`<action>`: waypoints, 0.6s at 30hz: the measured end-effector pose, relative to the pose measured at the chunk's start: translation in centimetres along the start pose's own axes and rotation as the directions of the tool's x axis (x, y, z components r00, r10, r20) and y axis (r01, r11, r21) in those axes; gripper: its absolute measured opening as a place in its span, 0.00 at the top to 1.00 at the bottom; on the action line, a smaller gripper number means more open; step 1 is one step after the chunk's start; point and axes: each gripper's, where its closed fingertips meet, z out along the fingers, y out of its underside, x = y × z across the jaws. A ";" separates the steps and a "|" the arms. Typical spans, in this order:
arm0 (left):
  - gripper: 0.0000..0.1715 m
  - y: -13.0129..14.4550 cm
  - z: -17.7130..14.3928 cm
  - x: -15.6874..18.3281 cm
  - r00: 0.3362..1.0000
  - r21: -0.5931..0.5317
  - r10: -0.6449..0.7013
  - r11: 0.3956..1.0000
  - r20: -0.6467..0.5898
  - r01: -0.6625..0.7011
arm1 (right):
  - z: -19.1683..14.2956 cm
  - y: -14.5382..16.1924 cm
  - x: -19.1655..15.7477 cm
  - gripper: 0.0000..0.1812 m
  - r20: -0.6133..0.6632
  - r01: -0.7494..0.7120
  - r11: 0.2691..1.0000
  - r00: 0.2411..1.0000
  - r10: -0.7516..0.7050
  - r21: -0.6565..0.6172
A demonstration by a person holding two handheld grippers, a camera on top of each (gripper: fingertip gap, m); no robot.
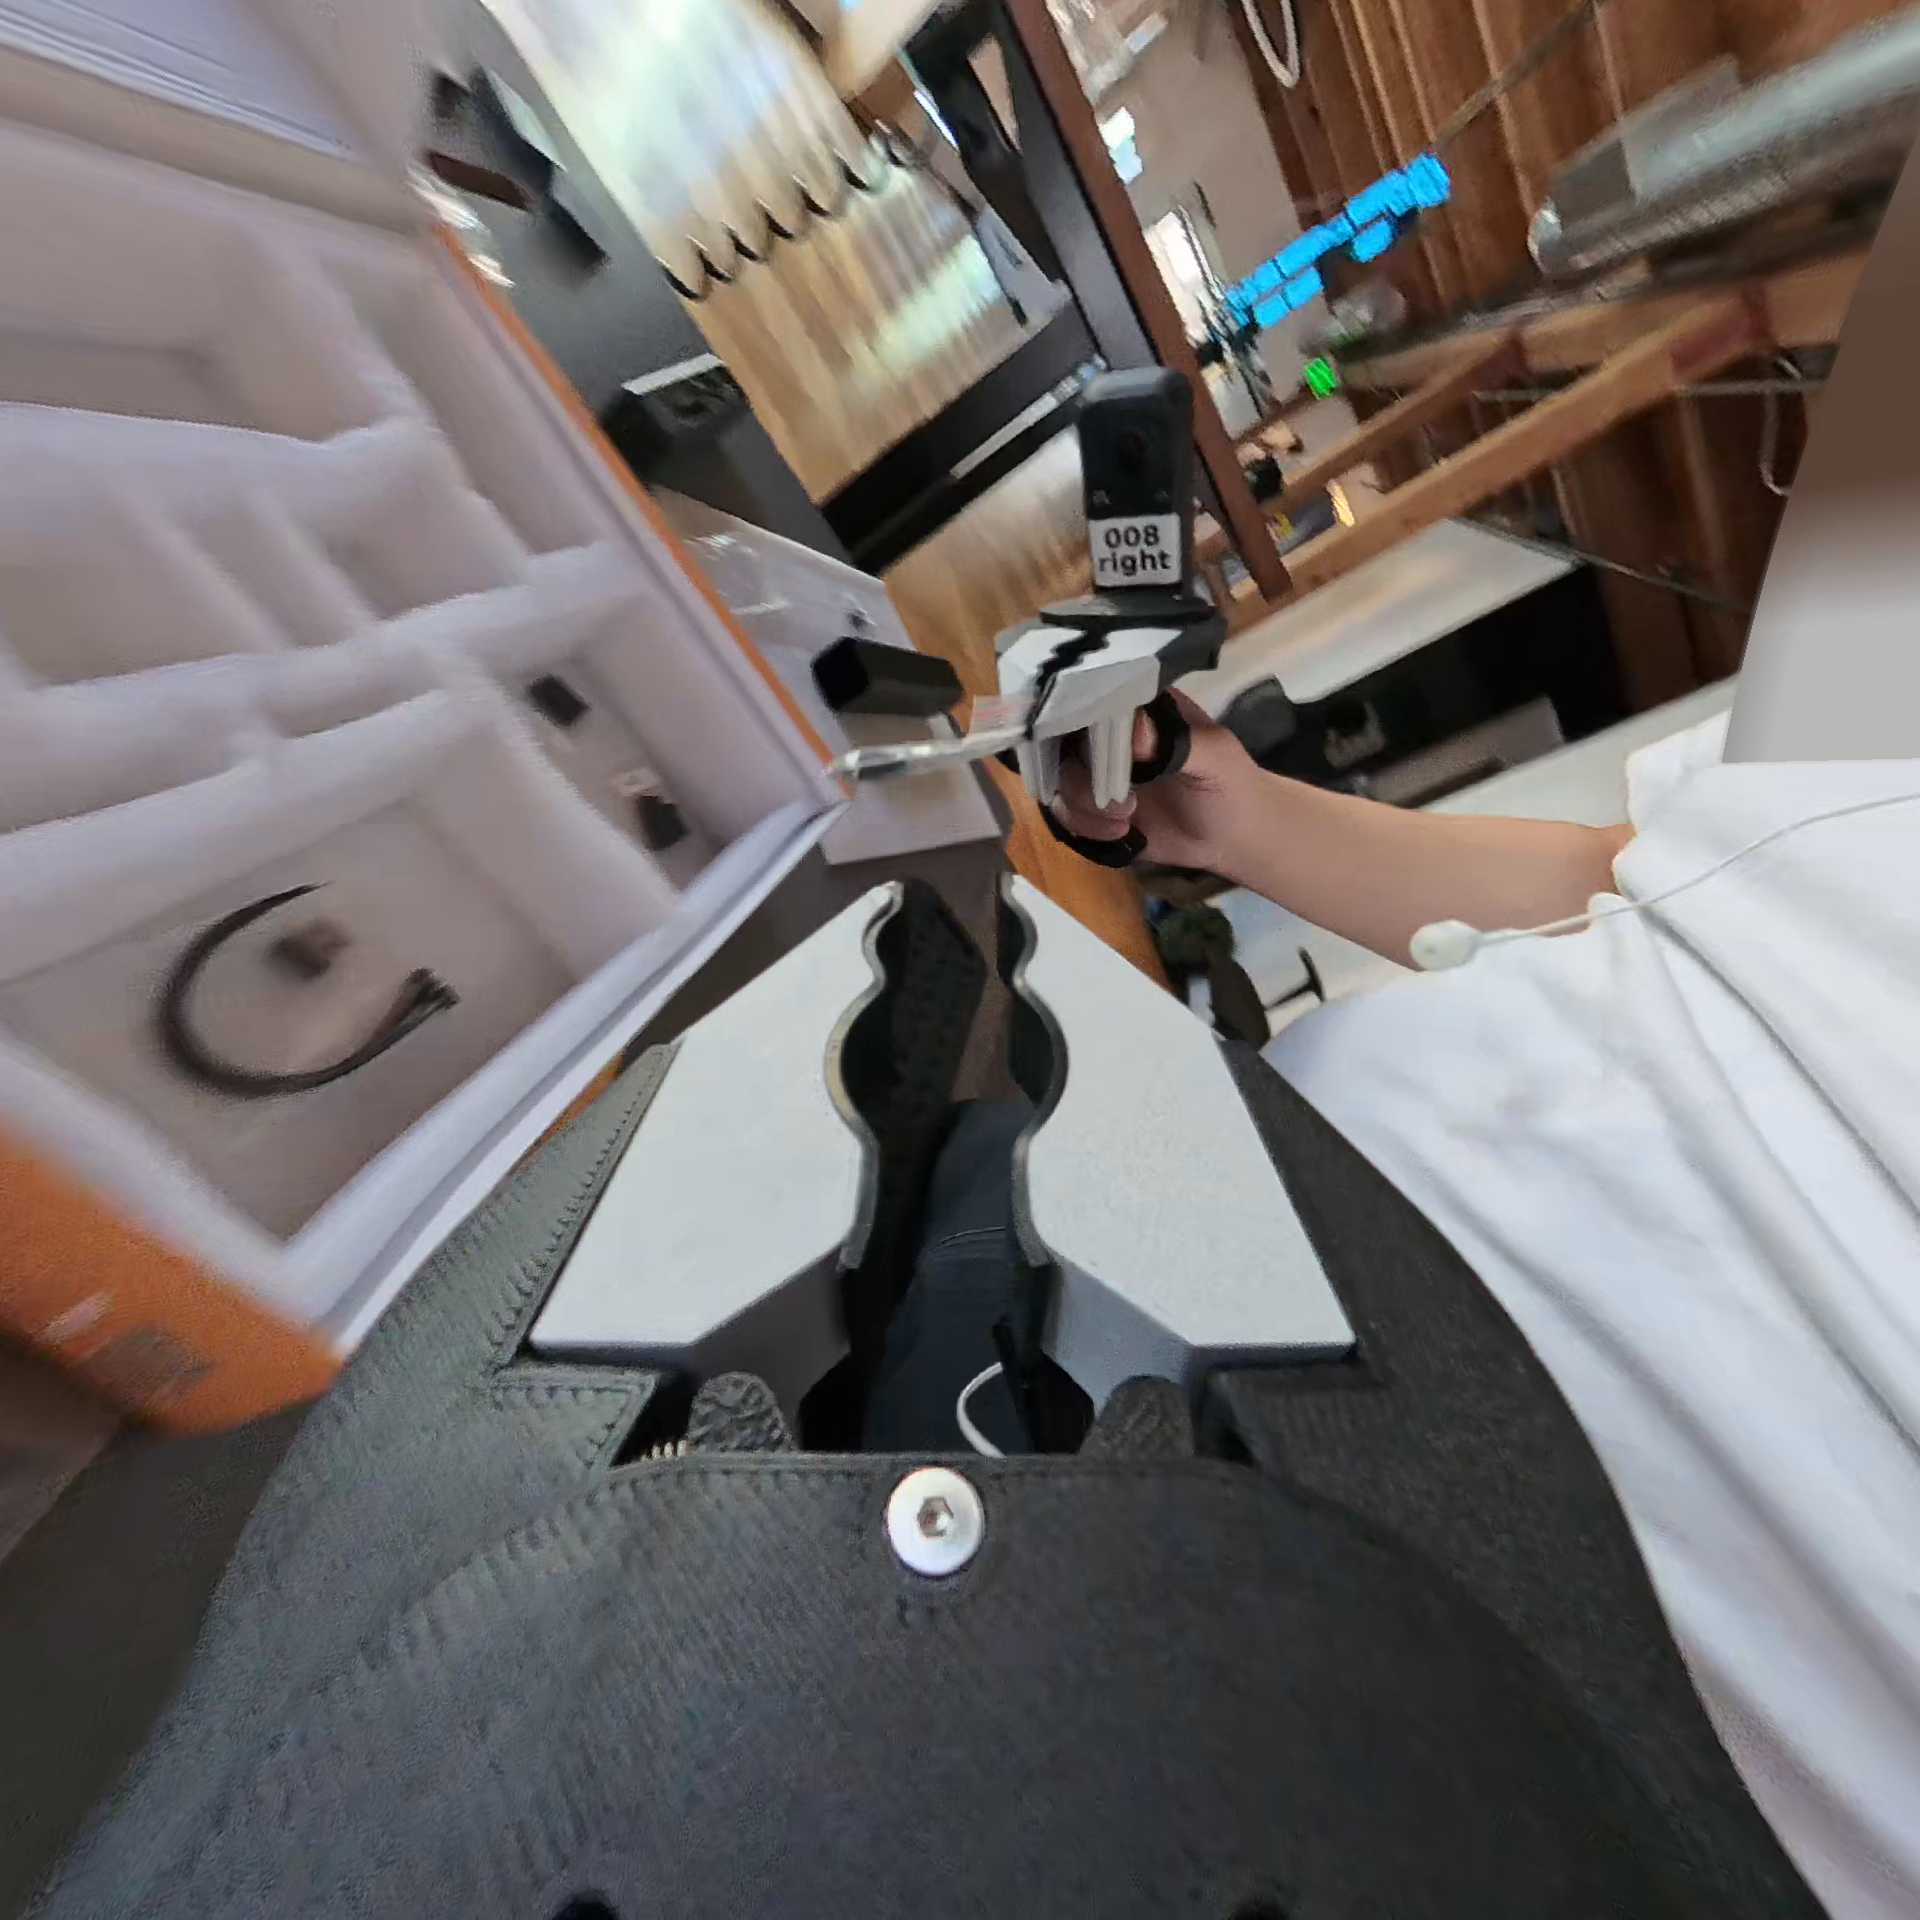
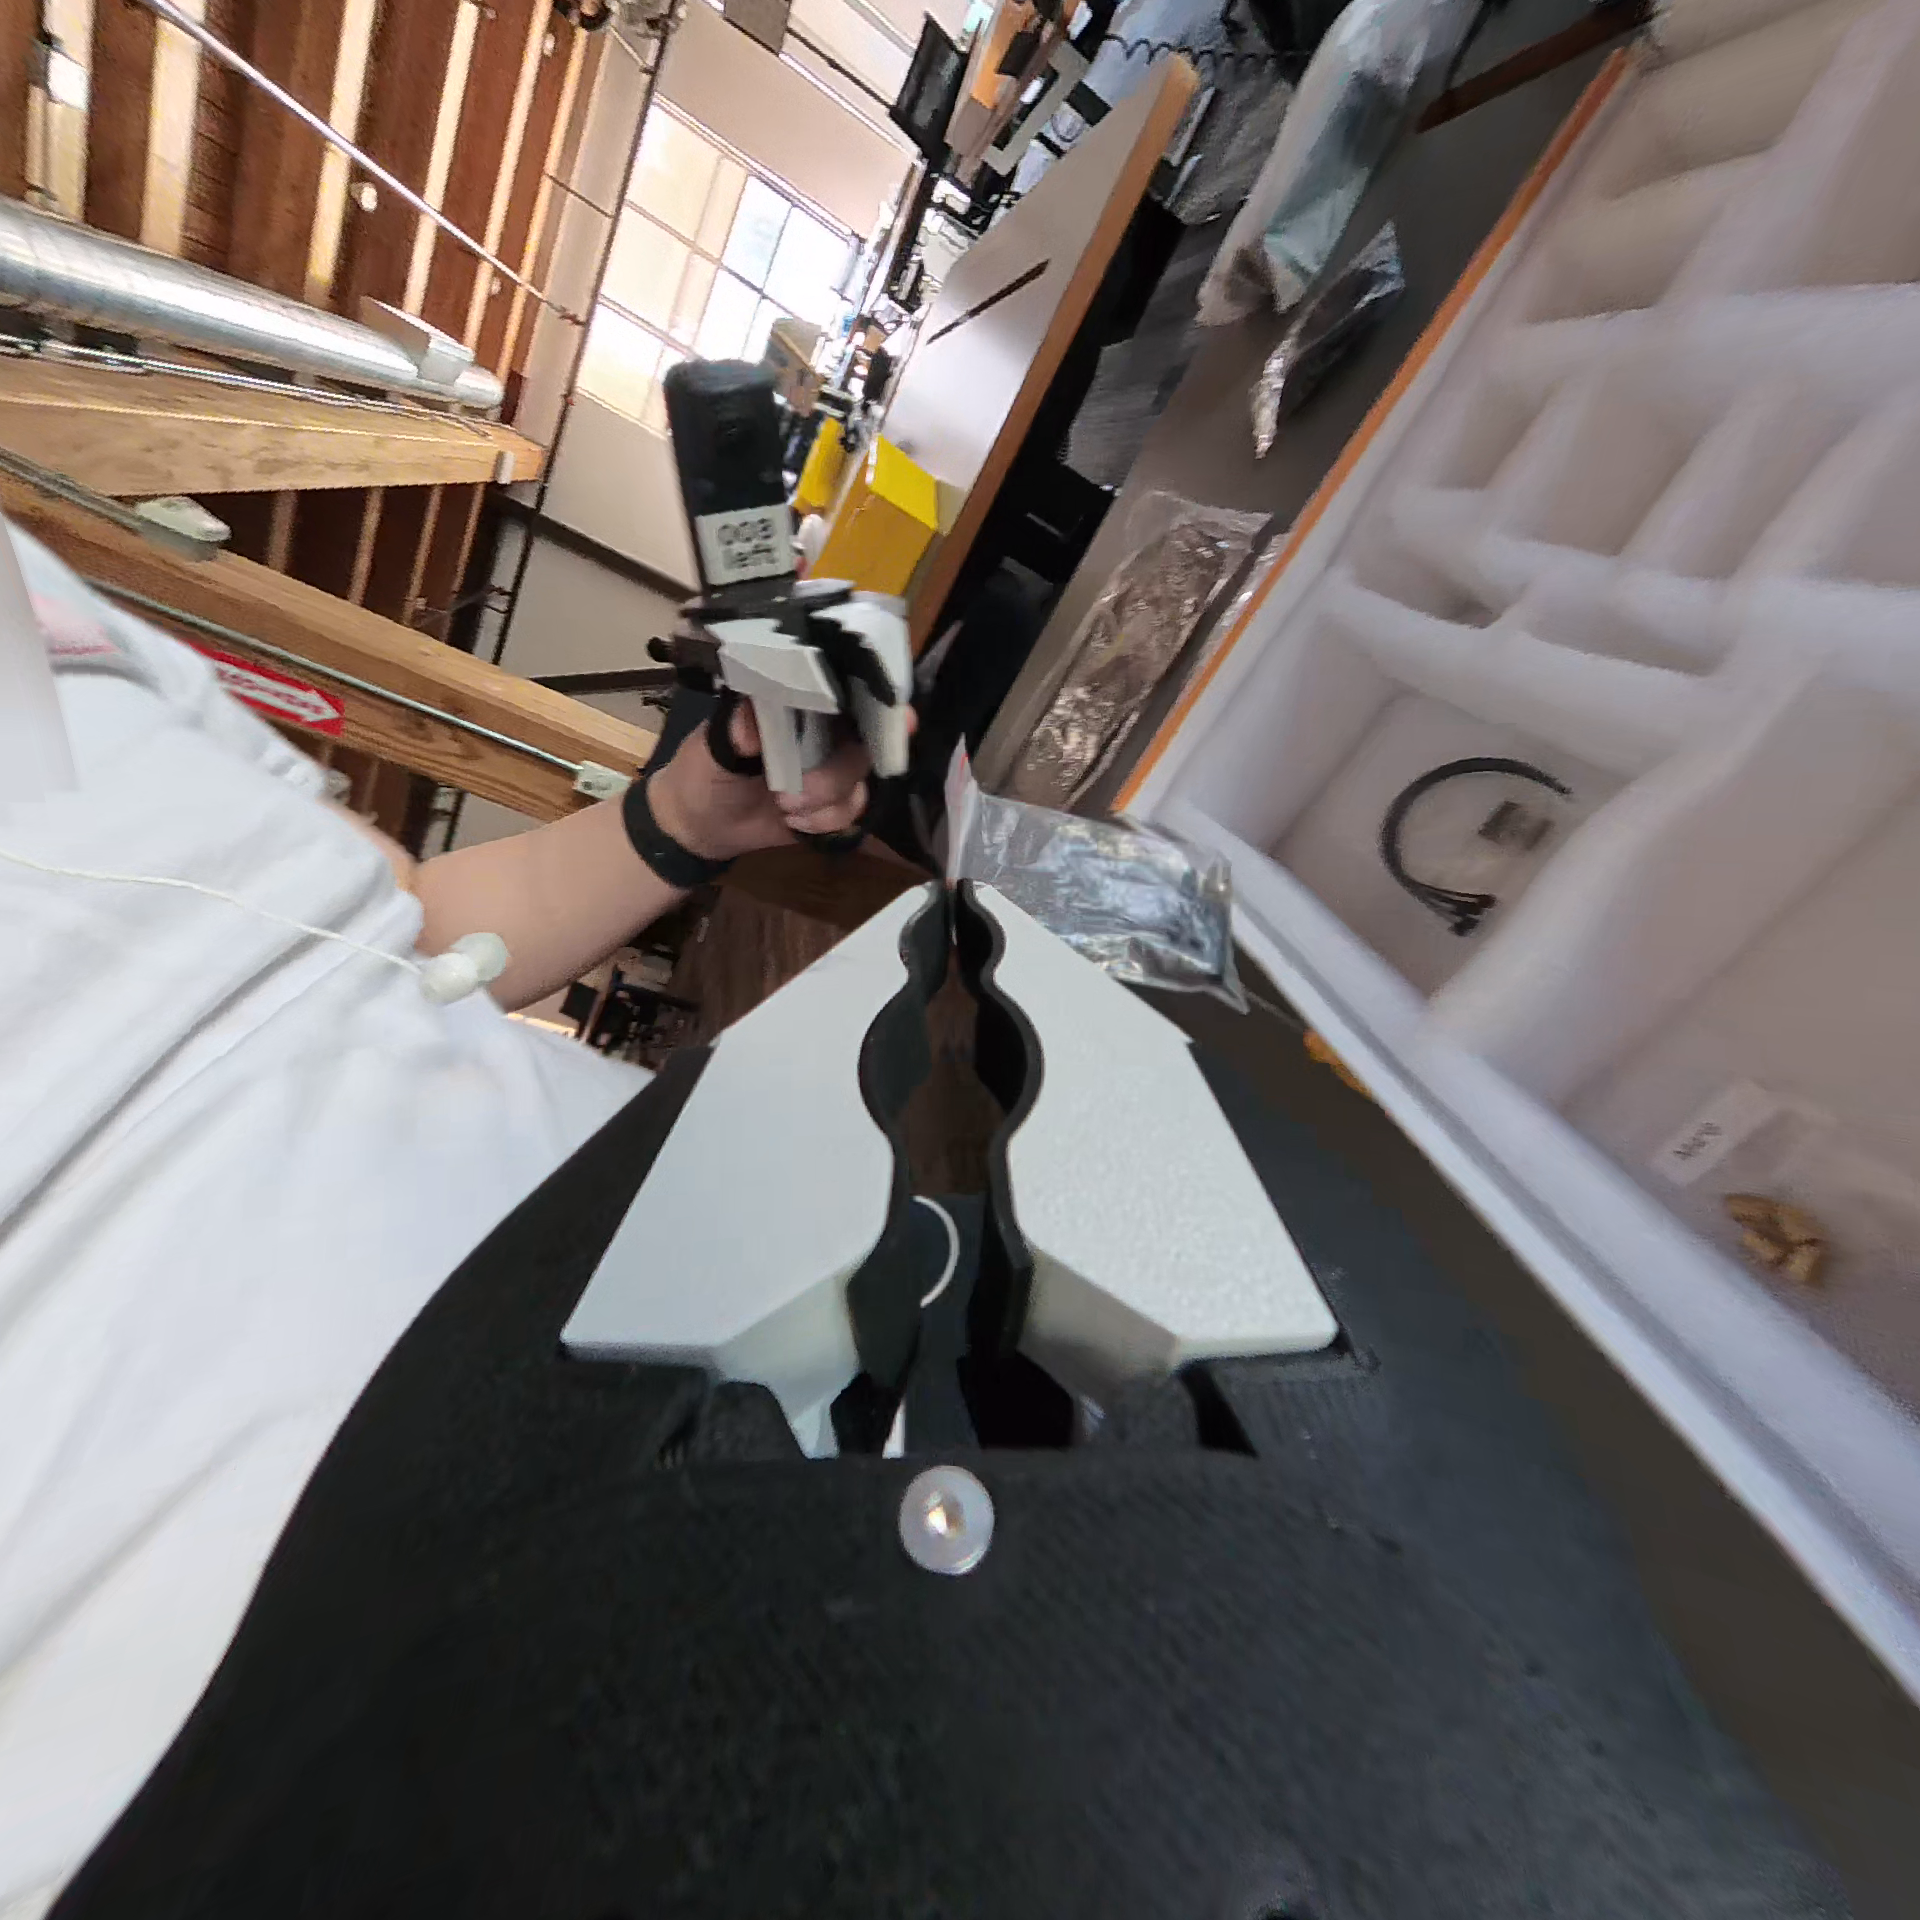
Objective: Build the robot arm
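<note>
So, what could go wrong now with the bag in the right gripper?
1. The right gripper pinches the silvery plastic bag only at its edge, with the fingertips, so it may slip out.
2. The bag is close to the rim of the white foam box and might catch there.

Motion is blurring the foam-lined box [image 1: 312, 582], and the frame edge is cutting off its far side; small dark parts [image 1: 649, 821] inside it are showing too blurred to identify.

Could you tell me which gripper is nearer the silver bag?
Right. The right gripper pinches a corner of the bag; the left gripper sits close by, apart from it.
</note>
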 end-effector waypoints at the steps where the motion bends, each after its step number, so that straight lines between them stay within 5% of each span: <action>1: 0.92 -0.1 -1.1 -0.6 1.000 0.021 -0.006 1.000 0.030 0.005 | 0.0 -0.3 0.8 1.00 -0.015 -0.009 1.000 1.000 0.009 0.004; 7: 0.92 0.2 -4.3 -2.6 0.993 0.093 -0.046 0.995 0.107 0.036 | -0.6 -2.7 5.0 0.99 -0.119 -0.023 1.000 0.993 0.021 -0.018; 11: 0.92 0.4 -4.0 -2.7 0.995 0.100 -0.052 0.994 0.090 0.043 | -2.4 -5.2 7.2 1.00 -0.202 0.010 1.000 0.979 -0.014 -0.025; 15: 0.93 1.1 -3.1 -2.9 0.995 0.063 -0.065 0.996 0.075 0.061 | -2.5 -4.1 9.5 1.00 -0.266 0.033 0.985 0.961 -0.077 -0.168; 18: 0.93 1.1 -2.2 -2.8 0.995 0.038 -0.084 0.996 0.058 0.082 | -1.9 -4.2 10.3 1.00 -0.257 0.021 0.987 0.964 -0.062 -0.157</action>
